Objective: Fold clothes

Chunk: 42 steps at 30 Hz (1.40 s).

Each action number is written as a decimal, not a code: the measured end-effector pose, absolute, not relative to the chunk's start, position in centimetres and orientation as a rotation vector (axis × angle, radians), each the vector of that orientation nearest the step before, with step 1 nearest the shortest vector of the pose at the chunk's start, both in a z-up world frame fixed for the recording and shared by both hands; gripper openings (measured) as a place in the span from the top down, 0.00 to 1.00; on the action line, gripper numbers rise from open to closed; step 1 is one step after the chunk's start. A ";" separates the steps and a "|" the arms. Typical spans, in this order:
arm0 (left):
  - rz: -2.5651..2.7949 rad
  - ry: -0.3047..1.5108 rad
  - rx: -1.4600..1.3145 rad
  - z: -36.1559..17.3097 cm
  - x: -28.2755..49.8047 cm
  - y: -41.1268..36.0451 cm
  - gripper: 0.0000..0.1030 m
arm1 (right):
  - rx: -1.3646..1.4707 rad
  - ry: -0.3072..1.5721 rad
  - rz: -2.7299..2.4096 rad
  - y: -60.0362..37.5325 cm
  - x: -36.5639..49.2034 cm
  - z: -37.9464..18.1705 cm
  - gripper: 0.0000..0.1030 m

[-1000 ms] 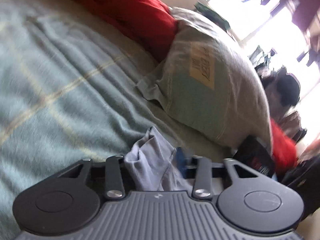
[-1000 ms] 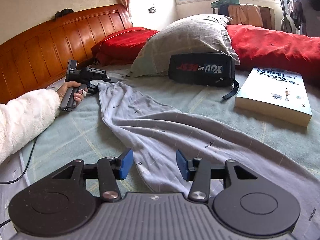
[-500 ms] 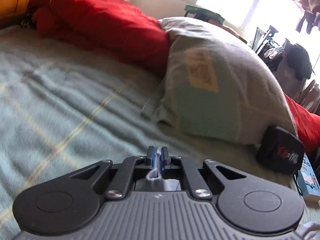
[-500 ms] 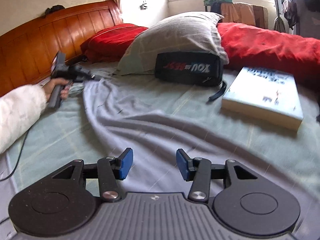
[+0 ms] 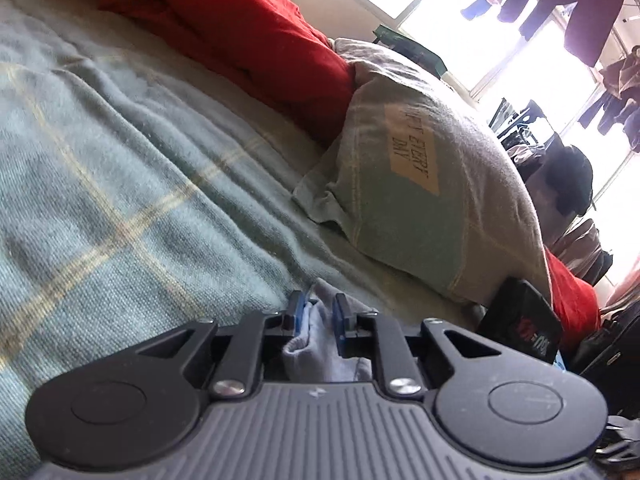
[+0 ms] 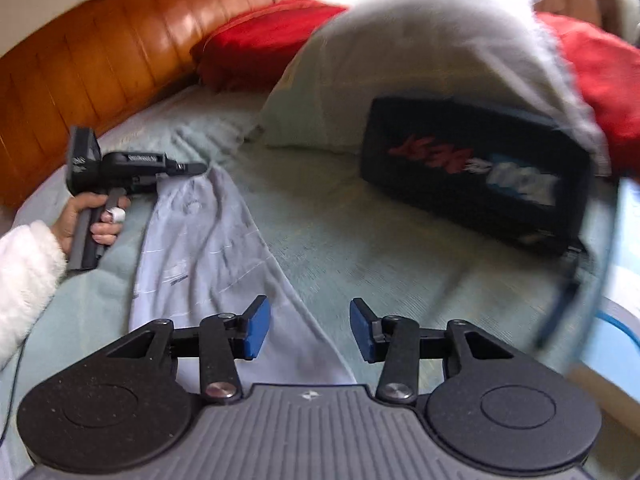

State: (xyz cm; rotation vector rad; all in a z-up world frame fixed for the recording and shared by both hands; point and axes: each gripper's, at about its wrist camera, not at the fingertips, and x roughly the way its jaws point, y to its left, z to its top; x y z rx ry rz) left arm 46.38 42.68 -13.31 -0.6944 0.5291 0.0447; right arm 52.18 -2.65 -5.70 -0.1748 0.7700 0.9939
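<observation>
A pale lilac-grey garment [image 6: 208,248] lies stretched across the green plaid bed cover [image 6: 352,240]. In the left wrist view my left gripper [image 5: 319,316] is shut on a bunched end of the garment [image 5: 320,340], low over the cover. From the right wrist view the left gripper [image 6: 188,168] sits at the garment's far end, held by a hand in a white sleeve. My right gripper [image 6: 310,326] is open and empty, hovering over the garment's near part.
A grey-green pillow [image 5: 432,200] and a red pillow [image 5: 248,28] lie by the wooden headboard [image 6: 100,64]. A black pouch with red and white lettering [image 6: 480,168] leans on the pillow. A book edge [image 6: 628,240] shows at the right.
The left gripper closed on the garment's end and now grips it a little wider. The right gripper moved forward over the garment toward the pillow and pouch, staying open.
</observation>
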 end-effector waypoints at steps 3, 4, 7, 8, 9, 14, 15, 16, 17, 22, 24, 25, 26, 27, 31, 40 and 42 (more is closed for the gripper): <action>0.039 0.532 -0.673 -13.1 46.4 42.4 0.85 | -0.212 0.775 1.026 -0.4 53.1 -6.8 0.60; 0.037 0.533 -0.667 -13.1 46.4 42.3 0.85 | -0.225 0.776 1.036 0.4 53.4 -7.2 0.62; 0.031 0.537 -0.646 -12.9 46.4 42.0 0.88 | -0.263 0.780 1.068 2.7 54.3 -8.3 0.77; 0.029 0.538 -0.639 -12.8 46.4 41.9 0.89 | -0.275 0.781 1.079 3.4 54.6 -8.7 0.83; 0.028 0.537 -0.629 -12.7 46.4 41.8 0.96 | -0.284 0.782 1.088 4.0 54.7 -8.9 0.97; 0.035 0.511 -0.547 -11.5 46.2 40.7 0.97 | -0.279 0.727 1.048 3.8 54.2 -8.2 0.97; 0.037 0.504 -0.528 -11.1 46.2 40.5 0.97 | -0.272 0.715 1.034 3.8 54.3 -7.9 0.97; 0.039 0.500 -0.503 -10.7 46.3 40.2 0.97 | -0.269 0.703 1.024 3.8 54.6 -7.7 0.97; 0.043 0.501 -0.474 -10.3 46.5 39.9 0.97 | -0.270 0.693 1.013 3.7 54.7 -7.4 0.97; 0.073 0.493 -0.405 -8.2 47.8 39.3 0.97 | -0.276 0.650 0.950 3.7 55.2 -6.6 0.97; 0.092 0.484 -0.390 -7.4 48.3 39.3 0.97 | -0.270 0.643 0.936 3.7 55.5 -6.7 0.97; 0.100 0.477 -0.386 -7.0 48.5 39.4 0.97 | -0.267 0.638 0.927 3.7 55.6 -6.8 0.97; 0.108 0.476 -0.387 -6.8 48.7 39.5 0.97 | -0.268 0.637 0.914 3.9 55.7 -6.9 0.97; 0.116 0.484 -0.395 -6.8 49.1 39.6 0.96 | -0.267 0.641 0.903 4.1 55.8 -7.1 0.95; 0.190 0.541 -0.343 -7.2 49.4 39.3 0.93 | -0.265 0.646 0.852 3.5 55.7 -7.0 0.87; 0.197 0.682 -0.067 -7.5 48.9 34.8 0.85 | -0.293 0.687 0.817 -2.0 54.0 -4.6 0.77; 0.101 0.733 0.053 -7.8 48.8 31.0 0.82 | -0.323 0.711 0.790 -4.4 53.3 -4.2 0.75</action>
